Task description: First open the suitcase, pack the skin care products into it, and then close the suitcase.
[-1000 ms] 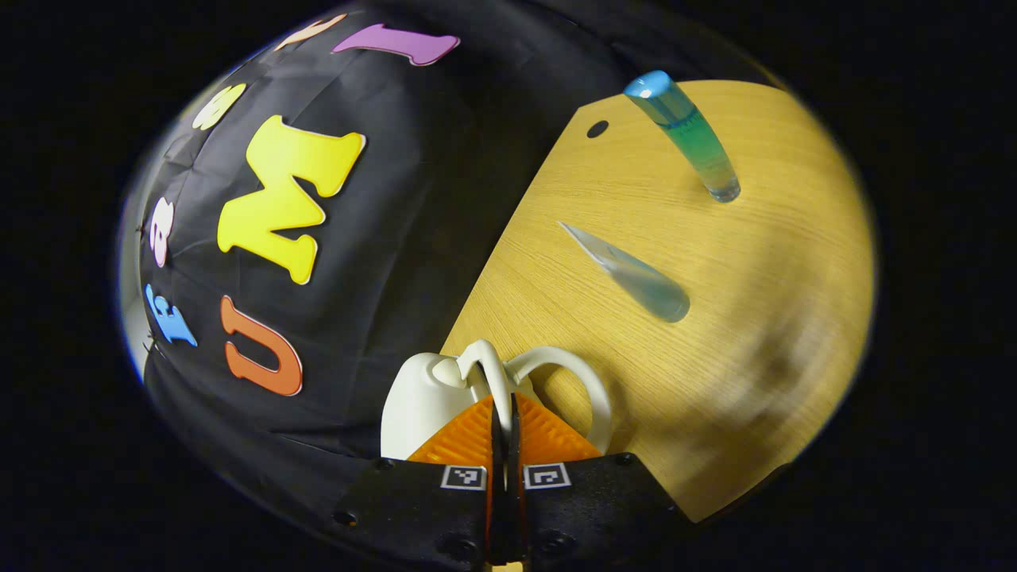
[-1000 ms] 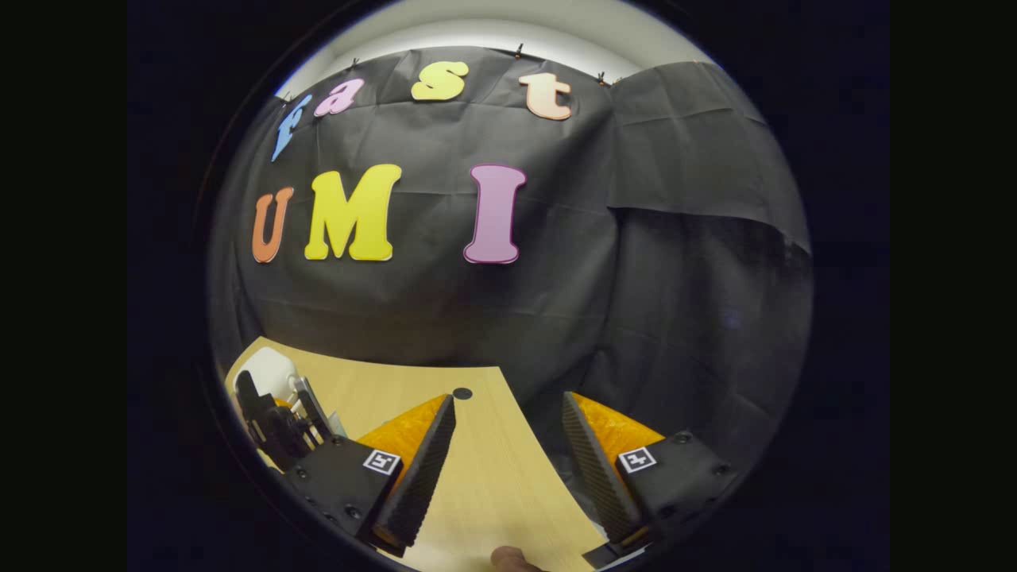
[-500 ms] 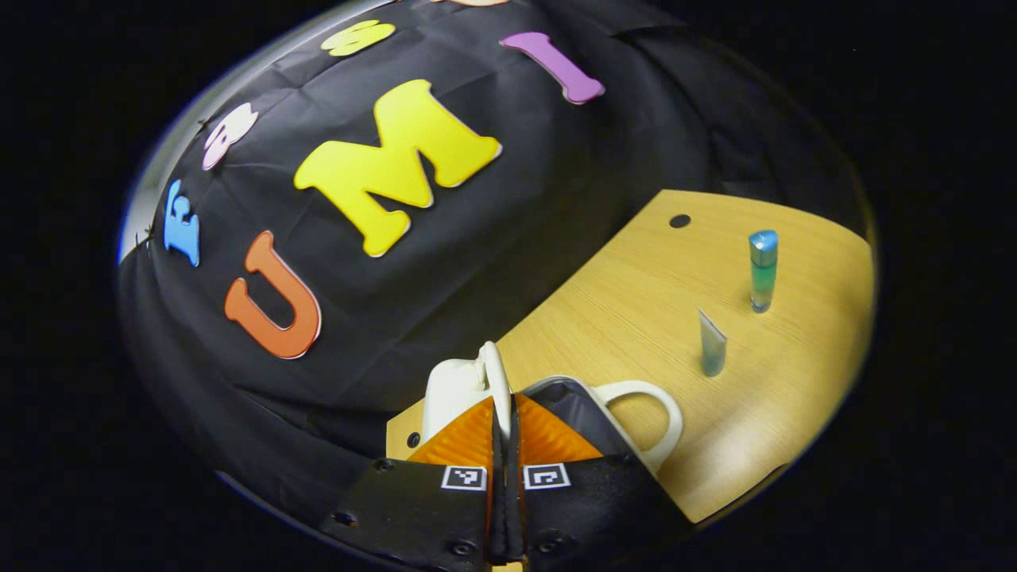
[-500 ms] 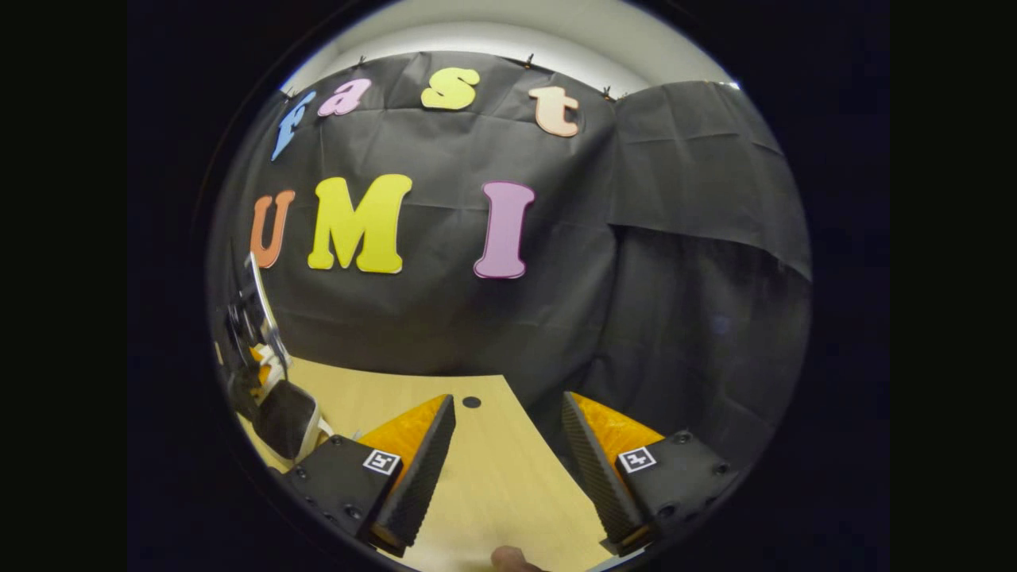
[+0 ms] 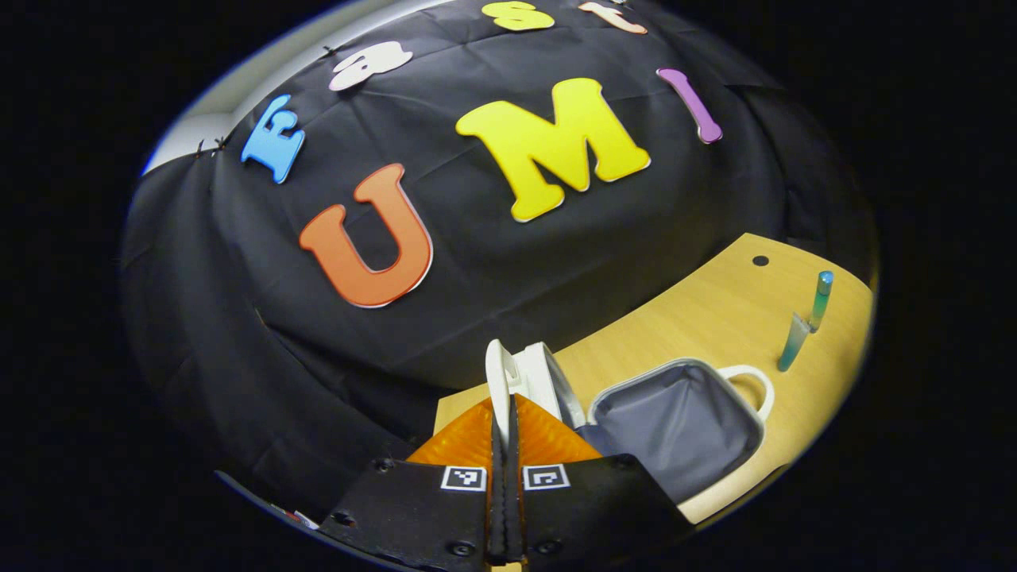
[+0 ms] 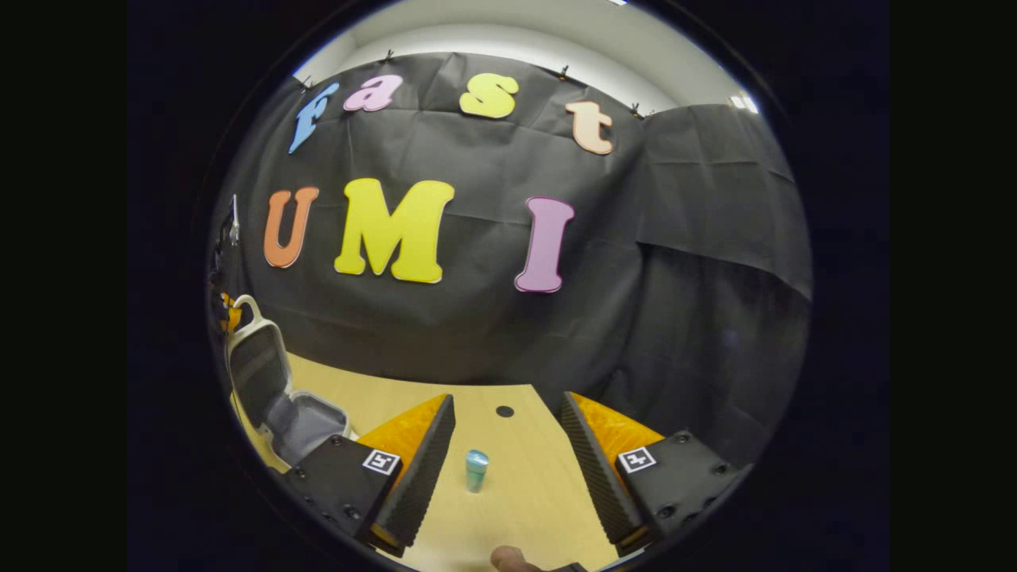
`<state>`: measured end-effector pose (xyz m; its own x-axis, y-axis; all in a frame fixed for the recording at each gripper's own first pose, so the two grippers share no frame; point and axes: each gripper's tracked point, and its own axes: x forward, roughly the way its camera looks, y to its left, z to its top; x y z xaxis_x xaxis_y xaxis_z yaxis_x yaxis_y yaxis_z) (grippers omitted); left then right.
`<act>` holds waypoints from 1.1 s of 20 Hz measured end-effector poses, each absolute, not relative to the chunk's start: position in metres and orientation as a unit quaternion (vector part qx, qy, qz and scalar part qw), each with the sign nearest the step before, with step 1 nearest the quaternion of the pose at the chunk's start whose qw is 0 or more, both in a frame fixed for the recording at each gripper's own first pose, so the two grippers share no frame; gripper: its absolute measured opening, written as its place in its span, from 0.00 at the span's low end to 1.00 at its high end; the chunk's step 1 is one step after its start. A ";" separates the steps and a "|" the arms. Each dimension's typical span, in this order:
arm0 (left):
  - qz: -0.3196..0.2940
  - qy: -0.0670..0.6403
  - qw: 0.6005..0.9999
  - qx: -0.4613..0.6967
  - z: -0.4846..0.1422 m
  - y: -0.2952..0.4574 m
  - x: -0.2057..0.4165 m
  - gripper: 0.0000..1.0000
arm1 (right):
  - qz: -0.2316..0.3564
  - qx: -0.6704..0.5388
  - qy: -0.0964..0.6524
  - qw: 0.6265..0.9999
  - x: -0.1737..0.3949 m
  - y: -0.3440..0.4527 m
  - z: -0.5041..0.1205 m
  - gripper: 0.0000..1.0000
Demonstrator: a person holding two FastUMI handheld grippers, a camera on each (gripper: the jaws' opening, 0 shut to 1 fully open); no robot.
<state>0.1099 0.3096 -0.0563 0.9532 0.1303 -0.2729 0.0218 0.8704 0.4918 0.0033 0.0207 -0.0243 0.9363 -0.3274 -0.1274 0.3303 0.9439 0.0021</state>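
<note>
In the left gripper view my left gripper (image 5: 503,403) is shut on the white edge of the suitcase lid (image 5: 508,373), which stands raised. The suitcase (image 5: 675,421) lies open beside it, showing grey lining and a white handle (image 5: 753,380). Two slim skin care tubes (image 5: 818,295) (image 5: 791,343) stand on the table beyond it. In the right gripper view my right gripper (image 6: 508,469) is open above the table, and a small blue-capped bottle (image 6: 476,470) stands between its fingers, untouched. The open suitcase (image 6: 306,421) sits far left there, lid (image 6: 258,369) upright.
The wooden table (image 6: 373,393) ends at the black cloth wall behind. A small dark hole (image 6: 504,411) marks the table top near its back edge. A fingertip (image 6: 508,559) shows at the bottom of the right gripper view.
My left gripper has swung the lid up and back, so the grey inside of the suitcase now shows. The right gripper has shifted, and the blue-capped bottle has come between its fingers.
</note>
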 end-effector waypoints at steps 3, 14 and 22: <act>0.052 0.172 0.951 0.251 -0.079 0.372 0.109 0.03 | -0.158 -0.003 0.071 0.985 0.006 0.040 -0.025 0.81; 0.076 0.271 0.933 0.226 -0.207 0.482 0.122 0.03 | -0.167 -0.010 0.113 0.979 0.002 0.054 -0.050 0.81; 0.071 0.332 0.932 0.129 -0.293 0.514 0.112 0.20 | -0.168 -0.024 0.128 0.977 -0.011 0.059 -0.066 0.81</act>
